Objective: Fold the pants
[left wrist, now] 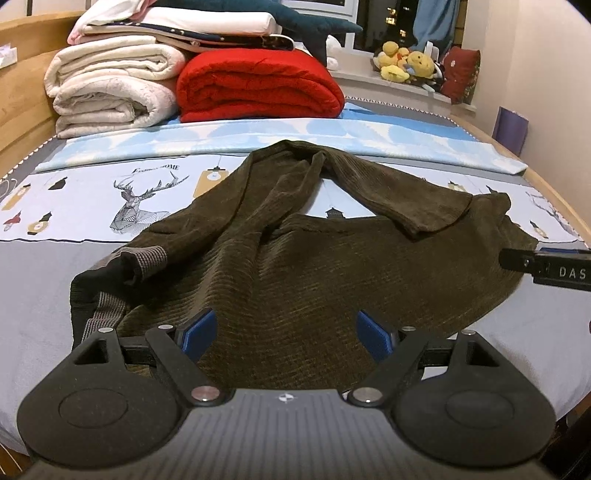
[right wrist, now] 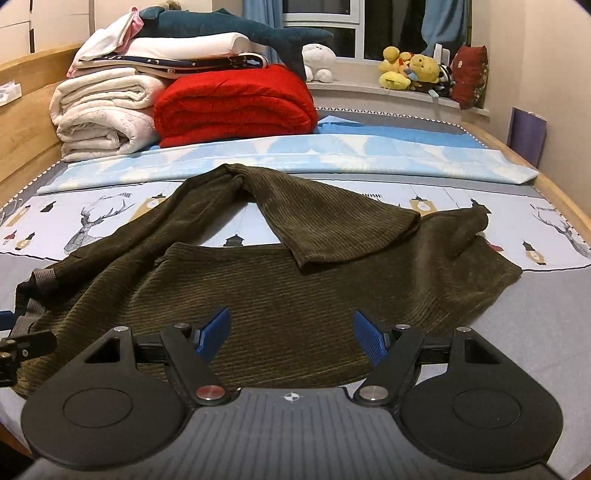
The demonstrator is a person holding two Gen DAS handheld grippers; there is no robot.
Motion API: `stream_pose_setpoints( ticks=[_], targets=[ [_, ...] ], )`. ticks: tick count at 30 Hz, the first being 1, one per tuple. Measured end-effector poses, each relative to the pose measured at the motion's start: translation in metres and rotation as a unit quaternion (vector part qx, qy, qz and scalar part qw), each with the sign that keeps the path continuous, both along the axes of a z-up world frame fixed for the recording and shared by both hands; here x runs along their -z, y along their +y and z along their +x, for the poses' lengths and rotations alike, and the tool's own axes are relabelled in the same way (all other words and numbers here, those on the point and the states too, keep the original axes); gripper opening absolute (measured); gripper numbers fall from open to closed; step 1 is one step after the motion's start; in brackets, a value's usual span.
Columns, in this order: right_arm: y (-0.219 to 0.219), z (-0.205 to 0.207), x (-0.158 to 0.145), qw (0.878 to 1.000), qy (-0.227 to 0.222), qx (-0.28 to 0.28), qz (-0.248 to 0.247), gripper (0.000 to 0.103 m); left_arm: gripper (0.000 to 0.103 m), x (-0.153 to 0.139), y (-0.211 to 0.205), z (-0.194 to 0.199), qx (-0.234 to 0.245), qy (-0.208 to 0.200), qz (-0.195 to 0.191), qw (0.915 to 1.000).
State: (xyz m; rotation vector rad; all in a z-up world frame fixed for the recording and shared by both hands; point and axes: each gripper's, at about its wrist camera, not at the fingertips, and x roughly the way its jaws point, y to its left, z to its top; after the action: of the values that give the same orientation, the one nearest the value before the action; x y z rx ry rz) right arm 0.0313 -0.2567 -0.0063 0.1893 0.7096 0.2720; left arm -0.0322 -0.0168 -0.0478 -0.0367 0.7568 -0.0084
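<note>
**Both grippers hover wide over crumpled corduroy pants on the bed**

The pants (left wrist: 295,266) — dark olive corduroy — lie across the near half of the bed sheet (left wrist: 44,280), a grey sheet printed with deer and lanterns. The waistband end, with its grey ribbed band and black lining, sits at about 9 o'clock in the left wrist view. One leg runs up toward 12 o'clock and doubles back, its cuff lying on the broad panel of fabric at about 2 o'clock. The garment is rumpled, not yet squared into a fold.

The left gripper (left wrist: 286,334) stands with its blue pads wide apart over the near edge of the pants; nothing is pinched between them, and the cloth lies under the gap. The right gripper (right wrist: 291,334) is the same — jaws spread wide above the near edge of the fabric, holding nothing. In the left wrist view part of the right gripper shows at 3 o'clock, just beside the pants' right edge.

At the far end of the bed, around 11 o'clock, a stack of white quilts (right wrist: 99,114) sits beside a folded red blanket (right wrist: 232,107). A plush shark (right wrist: 236,31) lies on the pile. Yellow plush toys (right wrist: 410,70) crowd the windowsill at 1 o'clock.
</note>
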Motion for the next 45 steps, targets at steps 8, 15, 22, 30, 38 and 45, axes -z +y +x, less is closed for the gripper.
stream_pose_setpoints(
  ticks=[8, 15, 22, 30, 38, 45],
  targets=[
    [-0.002, 0.000, 0.000, 1.000, 0.003, 0.004, -0.001, 0.076, 0.087, 0.001, -0.002, 0.002, -0.002, 0.004, -0.001, 1.0000],
    [-0.003, 0.002, 0.001, 1.000, 0.008, 0.006, 0.000, 0.076, 0.087, 0.001, -0.001, 0.001, 0.000, 0.002, -0.002, 1.0000],
    [-0.003, 0.005, 0.000, 1.000, 0.006, 0.009, 0.004, 0.075, 0.031, -0.002, 0.005, 0.003, 0.013, 0.006, -0.016, 0.9998],
    [-0.040, 0.038, 0.004, 0.998, 0.002, 0.064, 0.027, 0.043, 0.012, -0.011, 0.047, 0.065, 0.076, 0.026, 0.056, 0.9952],
    [-0.102, 0.119, 0.082, 0.974, 0.160, 0.149, 0.053, 0.065, 0.080, 0.055, 0.112, 0.124, 0.000, 0.118, 0.174, 0.9778],
    [-0.112, 0.168, 0.149, 0.943, 0.262, 0.193, 0.075, 0.070, 0.050, 0.088, 0.130, 0.158, 0.027, 0.144, 0.261, 0.9541]
  ],
)
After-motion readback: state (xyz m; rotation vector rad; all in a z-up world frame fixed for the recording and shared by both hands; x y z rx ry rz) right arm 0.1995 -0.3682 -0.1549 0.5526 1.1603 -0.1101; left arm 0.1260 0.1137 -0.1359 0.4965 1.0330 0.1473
